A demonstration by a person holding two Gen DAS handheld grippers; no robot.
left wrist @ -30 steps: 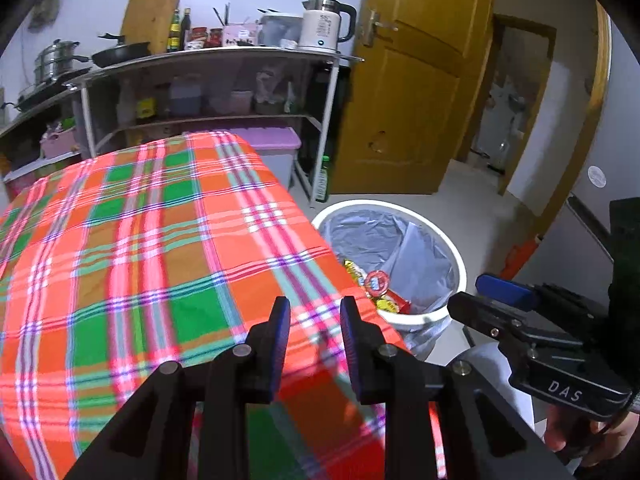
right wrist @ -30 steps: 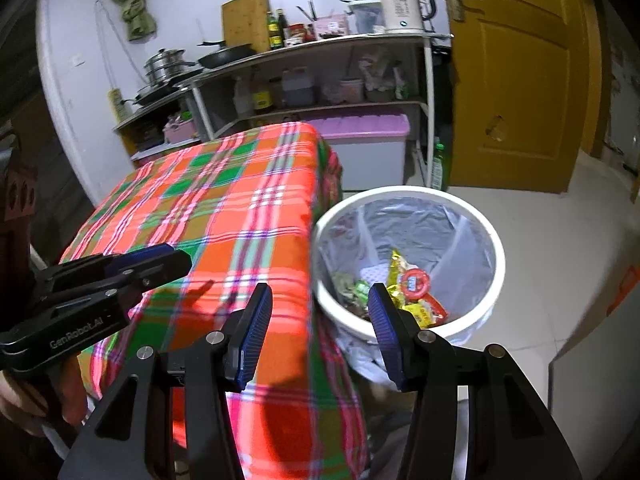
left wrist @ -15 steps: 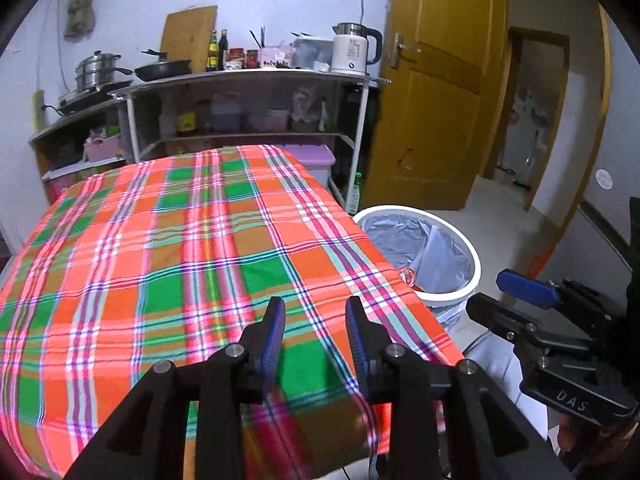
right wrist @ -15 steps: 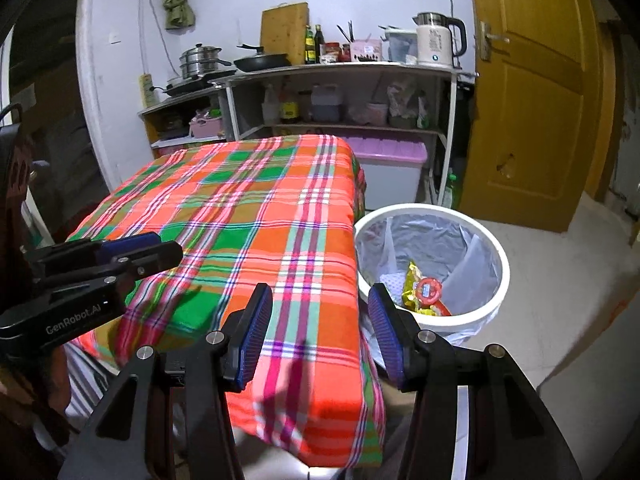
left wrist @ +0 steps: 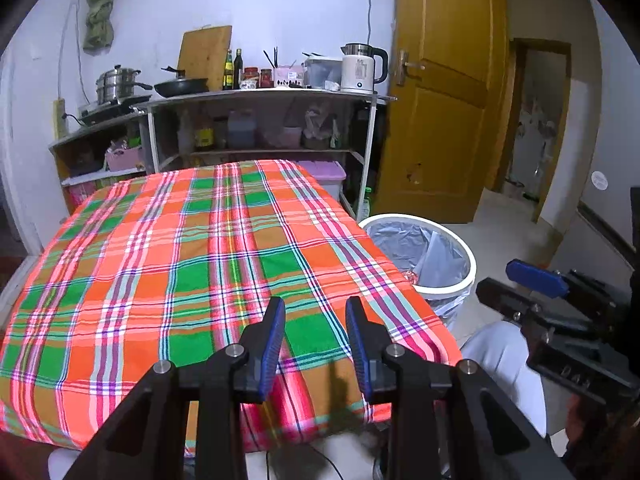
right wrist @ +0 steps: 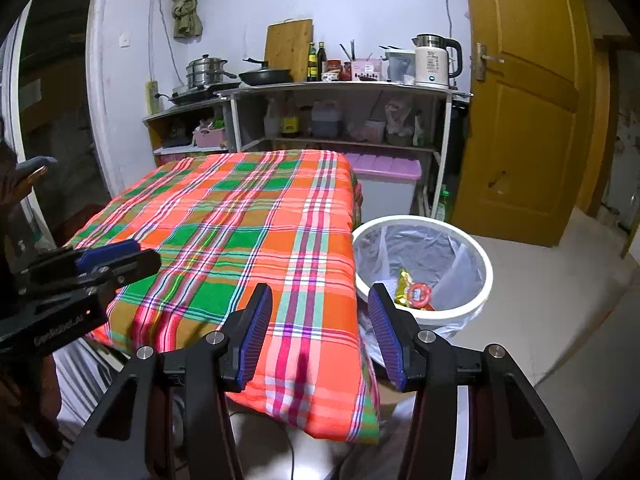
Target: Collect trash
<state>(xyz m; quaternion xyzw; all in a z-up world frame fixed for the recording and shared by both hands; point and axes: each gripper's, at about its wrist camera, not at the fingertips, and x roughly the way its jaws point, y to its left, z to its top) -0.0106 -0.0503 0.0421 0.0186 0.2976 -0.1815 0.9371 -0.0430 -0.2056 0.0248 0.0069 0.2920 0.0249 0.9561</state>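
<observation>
we find both tongs parted and gripping nothing: left tongs (left wrist: 315,342) over the plaid tabletop (left wrist: 192,264), right tongs (right wrist: 318,330) at its edge. wrappers (right wrist: 414,292) lie inside the white bin (right wrist: 482,280) beside the tabletop. no legible writing.

both grippers have drawn back and up from the table (left wrist: 200,264): its whole cloth top now shows, where only the near corner did. the bin (right wrist: 424,224) sits farther off. right gripper (right wrist: 316,334) jaws stand wider apart.
</observation>
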